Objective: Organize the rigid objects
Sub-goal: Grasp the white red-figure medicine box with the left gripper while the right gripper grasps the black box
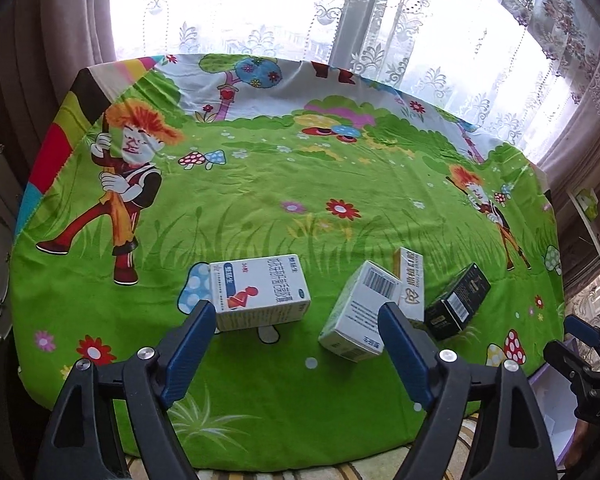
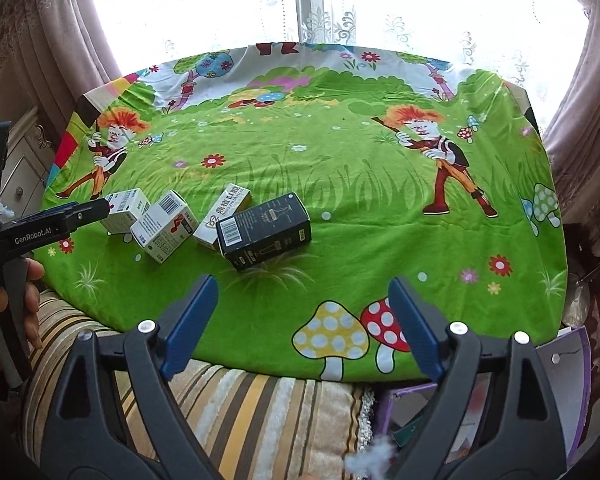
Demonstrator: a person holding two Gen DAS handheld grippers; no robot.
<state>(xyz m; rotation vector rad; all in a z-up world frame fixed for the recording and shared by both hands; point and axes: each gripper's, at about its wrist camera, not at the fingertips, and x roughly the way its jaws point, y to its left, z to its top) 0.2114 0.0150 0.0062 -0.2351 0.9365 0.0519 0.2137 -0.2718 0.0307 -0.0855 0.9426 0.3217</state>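
Four small cartons lie clustered on a worktop (image 1: 260, 208) under a green cartoon cloth: two white medicine boxes (image 1: 260, 298) (image 1: 360, 316), a white-and-gold dental box (image 1: 410, 284) and a black box (image 1: 458, 300). The left hand-held gripper (image 1: 296, 344) and right hand-held gripper (image 2: 302, 320) hover spread wide, holding nothing.

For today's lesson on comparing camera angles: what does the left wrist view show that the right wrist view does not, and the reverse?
Only the left wrist view: the left hand-held gripper seen along its own blue fingers, jaws open, nearest the white cardboard box with a red figure.

Only the right wrist view: a hand holding the left hand-held gripper, seen side-on; a striped cushion; the right hand-held gripper's open jaws over a printed yellow mushroom.

Both: four boxes, including the black cardboard box, on the green cartoon-print cloth, before lace curtains.
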